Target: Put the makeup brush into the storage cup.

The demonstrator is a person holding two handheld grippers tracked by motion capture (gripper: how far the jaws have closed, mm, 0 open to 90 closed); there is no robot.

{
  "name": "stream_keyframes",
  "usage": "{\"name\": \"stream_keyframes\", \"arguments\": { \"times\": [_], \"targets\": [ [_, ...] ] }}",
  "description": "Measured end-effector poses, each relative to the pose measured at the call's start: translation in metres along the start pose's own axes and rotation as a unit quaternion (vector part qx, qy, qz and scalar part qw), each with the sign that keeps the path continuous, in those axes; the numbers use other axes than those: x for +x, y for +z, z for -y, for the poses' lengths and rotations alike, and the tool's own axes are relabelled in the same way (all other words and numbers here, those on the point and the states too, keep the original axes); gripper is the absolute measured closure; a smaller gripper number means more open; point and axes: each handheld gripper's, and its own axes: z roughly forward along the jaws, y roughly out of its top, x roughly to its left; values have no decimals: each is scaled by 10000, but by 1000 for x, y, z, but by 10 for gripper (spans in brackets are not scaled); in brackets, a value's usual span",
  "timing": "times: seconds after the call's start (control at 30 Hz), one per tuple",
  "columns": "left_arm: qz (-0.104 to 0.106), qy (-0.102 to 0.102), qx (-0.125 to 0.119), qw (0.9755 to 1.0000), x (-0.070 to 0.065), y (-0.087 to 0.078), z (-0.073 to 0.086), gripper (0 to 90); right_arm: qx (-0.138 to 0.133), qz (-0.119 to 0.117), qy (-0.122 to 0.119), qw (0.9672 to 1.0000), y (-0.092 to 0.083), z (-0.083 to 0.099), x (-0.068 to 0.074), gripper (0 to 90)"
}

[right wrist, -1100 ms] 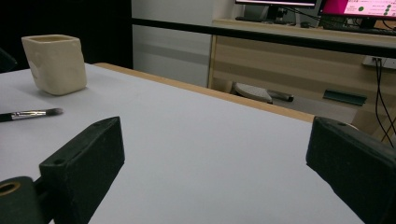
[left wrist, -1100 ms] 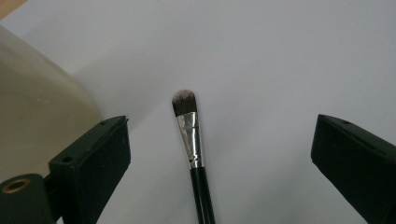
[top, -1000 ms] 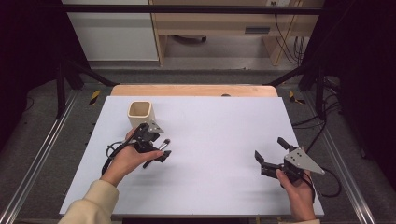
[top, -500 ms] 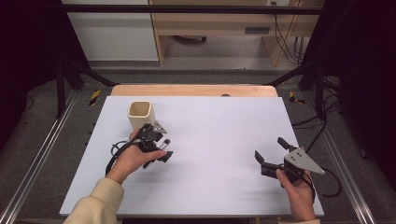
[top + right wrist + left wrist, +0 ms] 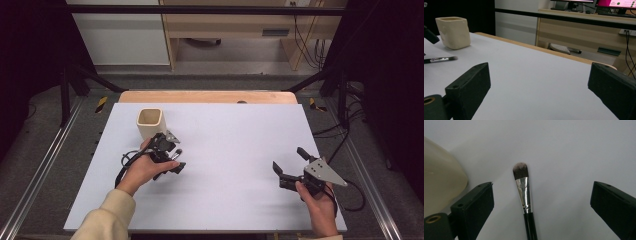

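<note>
— What's nearest your left fingers?

— A makeup brush (image 5: 524, 195), lying flat on the white bench (image 5: 235, 145). Through the left gripper view its black handle runs up from the bottom edge, then the silver ferrule, then the dark bristle tip pointing away from me. My left gripper (image 5: 541, 202) has its fingers (image 5: 474, 207) spread wide, one on either side of the brush, touching neither side of it.

— And just past that?

— The cream cup (image 5: 441, 180) sits close at the left of that view, right beside my left-hand finger. From the high view the cup (image 5: 150, 123) stands upright on the bench just beyond my left gripper (image 5: 167, 155).

— Your right hand?

— My right gripper (image 5: 290, 167) is well apart from all that, near the bench's right front corner. Its fingers (image 5: 469, 87) are spread too, with nothing between them but bare bench.

— What does it look toward?

— Far across the bench, the brush (image 5: 440, 59) lies in front of the cup (image 5: 453, 32), with a wooden desk (image 5: 584, 22) behind the bench edge.
</note>
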Motion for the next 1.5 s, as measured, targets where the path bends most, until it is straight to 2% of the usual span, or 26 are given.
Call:
{"name": "stream_keyframes", "arguments": {
  "times": [0.37, 0.6, 0.67, 0.8, 0.87, 0.97, 1.5],
  "targets": [
    [-65, -169, 405, 9990, 5, 8, 5, 114, 18, -10, -11, 10000, 0, 0, 0, 47],
    [-17, -264, 559, 9981, 7, 12, 9, 157, 32, -8, -4, 10000, 0, 0, 0, 48],
    [-9, -240, 616, 9978, 9, 12, 9, 196, 31, -10, -3, 10000, 0, 1, 0, 49],
    [13, -375, 683, 9970, 10, 13, 11, 250, 53, -15, 0, 10000, 0, 1, 0, 49],
    [37, -372, 746, 9965, 11, 13, 11, 268, 48, -15, -6, 10000, 0, 1, 0, 50],
    [45, -434, 746, 9963, 12, 13, 11, 317, 50, -12, -6, 10000, 0, 1, 0, 50],
    [89, -424, 913, 9949, 15, 12, 11, 523, 54, -24, -8, 10000, 1, 1, 0, 51]
  ]
}}
